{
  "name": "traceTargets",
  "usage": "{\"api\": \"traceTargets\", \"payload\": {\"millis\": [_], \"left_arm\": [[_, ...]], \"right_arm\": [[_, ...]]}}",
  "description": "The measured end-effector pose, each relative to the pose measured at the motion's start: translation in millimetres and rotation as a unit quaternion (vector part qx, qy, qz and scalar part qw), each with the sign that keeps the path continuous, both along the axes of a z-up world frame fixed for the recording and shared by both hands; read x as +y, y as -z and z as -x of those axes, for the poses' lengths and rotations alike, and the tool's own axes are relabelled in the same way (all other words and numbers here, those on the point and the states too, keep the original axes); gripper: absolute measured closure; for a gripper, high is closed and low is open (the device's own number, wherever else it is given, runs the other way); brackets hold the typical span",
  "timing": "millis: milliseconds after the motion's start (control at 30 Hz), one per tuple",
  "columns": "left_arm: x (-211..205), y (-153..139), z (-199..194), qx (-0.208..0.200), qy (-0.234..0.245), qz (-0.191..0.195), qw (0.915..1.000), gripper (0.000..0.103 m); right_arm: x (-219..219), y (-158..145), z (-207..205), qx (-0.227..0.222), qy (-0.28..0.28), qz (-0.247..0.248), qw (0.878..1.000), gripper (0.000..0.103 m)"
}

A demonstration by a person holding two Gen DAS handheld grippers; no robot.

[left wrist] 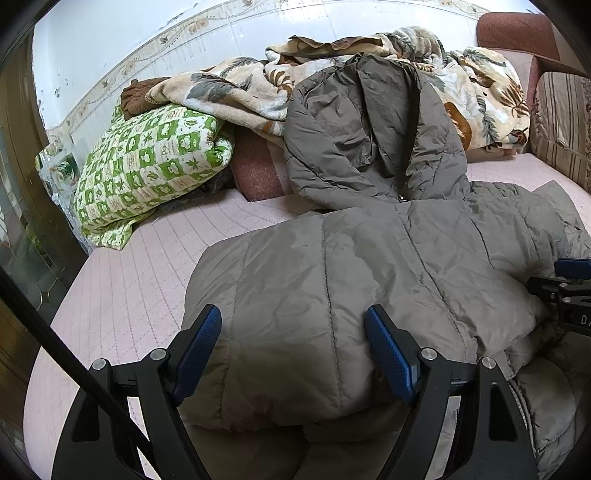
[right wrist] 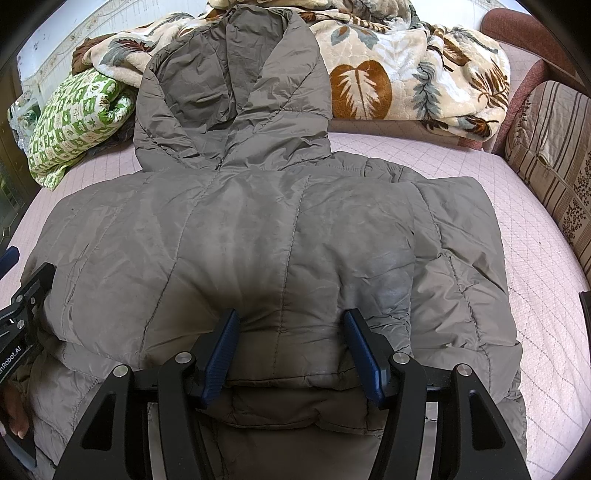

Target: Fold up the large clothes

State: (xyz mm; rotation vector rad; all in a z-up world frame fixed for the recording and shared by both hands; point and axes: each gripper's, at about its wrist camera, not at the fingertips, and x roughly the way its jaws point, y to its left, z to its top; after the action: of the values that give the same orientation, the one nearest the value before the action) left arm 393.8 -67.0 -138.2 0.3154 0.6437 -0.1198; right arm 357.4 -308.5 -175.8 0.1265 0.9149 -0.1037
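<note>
A grey-brown puffy hooded jacket (left wrist: 369, 258) (right wrist: 258, 229) lies on the pink quilted bed cover (left wrist: 129, 277) (right wrist: 535, 258). Its hood (left wrist: 362, 136) (right wrist: 236, 85) points away from me and rests against the bedding behind. The near part is doubled over into a thick fold. My left gripper (left wrist: 295, 350) has this fold between its blue pads, and the padding bulges around both fingers. My right gripper (right wrist: 291, 350) is clamped on the same fold further right, the cloth creased between its pads. Each gripper shows at the edge of the other's view, the right (left wrist: 565, 291) and the left (right wrist: 22, 306).
A green-and-white patterned quilt (left wrist: 147, 166) (right wrist: 74, 118) lies at the back left. A leaf-print blanket (left wrist: 480, 96) (right wrist: 406, 74) is heaped behind the hood. A striped cushion (right wrist: 554, 166) and a reddish padded arm (right wrist: 517, 29) bound the right side. A hand (right wrist: 14, 417) shows at lower left.
</note>
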Motion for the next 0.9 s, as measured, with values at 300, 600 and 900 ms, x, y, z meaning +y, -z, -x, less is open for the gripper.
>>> {"api": "traceTargets", "payload": {"millis": [300,600,900], "left_arm": [[12,7,-13,0.057,-0.011,0.022,0.9981,0.023],[48,-40,-10,0.021,-0.024,0.116,0.9928,0.023],[90,-73,-21,0.028,-0.038,0.213,0.9759,0.023]], "right_arm": [[-3,-9,4,-0.003,-0.010,-0.028,1.000,0.034],[-6,-84,45,-0.079,-0.027,-0.091,0.992,0.031],[-7,-173,-17,-0.088,-0.040,-0.044,0.994,0.026]]}}
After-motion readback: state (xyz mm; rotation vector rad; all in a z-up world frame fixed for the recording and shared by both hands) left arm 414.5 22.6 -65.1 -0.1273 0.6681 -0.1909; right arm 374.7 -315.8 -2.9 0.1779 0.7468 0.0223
